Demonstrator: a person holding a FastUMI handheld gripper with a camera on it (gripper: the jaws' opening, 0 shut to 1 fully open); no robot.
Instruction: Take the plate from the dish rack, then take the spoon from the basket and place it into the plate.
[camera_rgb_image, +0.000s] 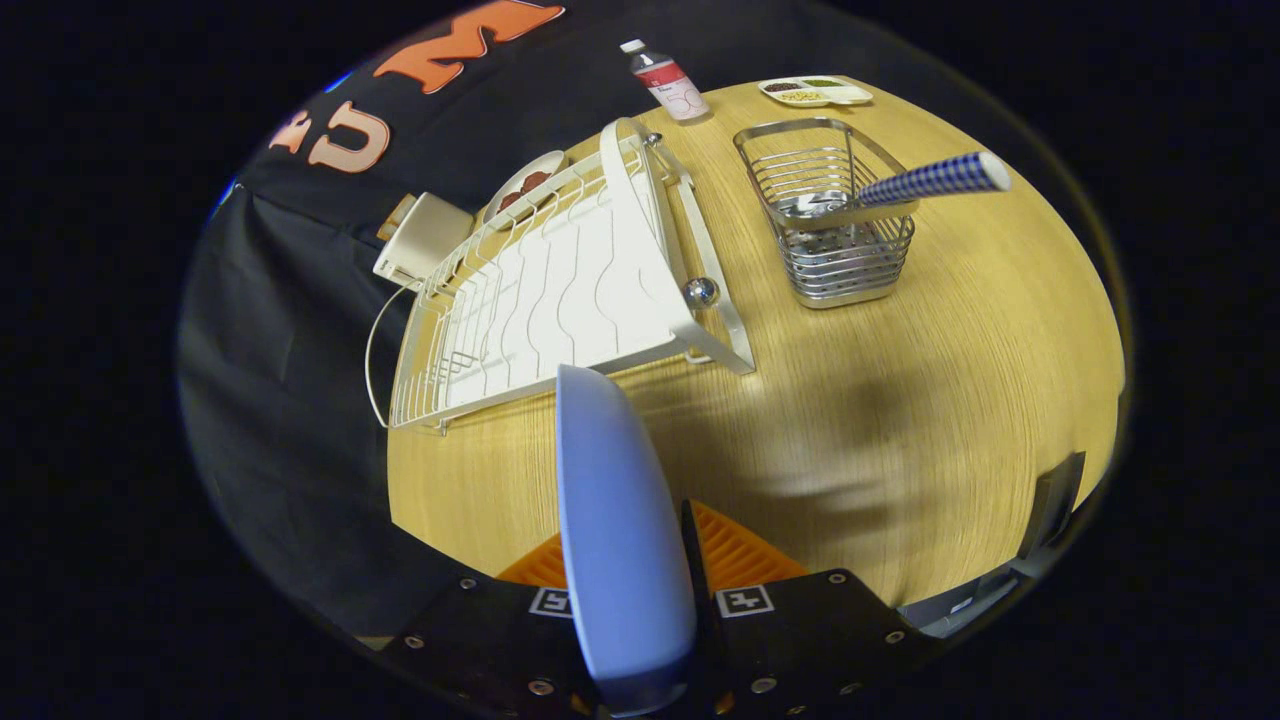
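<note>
A pale blue plate (615, 520) stands on edge between my orange fingers (740, 550), and my gripper (630, 565) is shut on it, held above the wooden table (900, 420). Beyond the plate's rim lies the white wire dish rack (560, 290), with no dishes in its slots. To the right of the rack stands a metal wire basket (835, 215). In it rests a spoon, its bowl down inside and its blue-and-white checked handle (935, 180) sticking out to the right.
A small bottle (667, 82) and a white divided dish (815, 92) sit at the table's far edge. A white box (425, 240) and a small plate with dark food (525, 185) lie behind the rack. Bare tabletop stretches ahead of my fingers.
</note>
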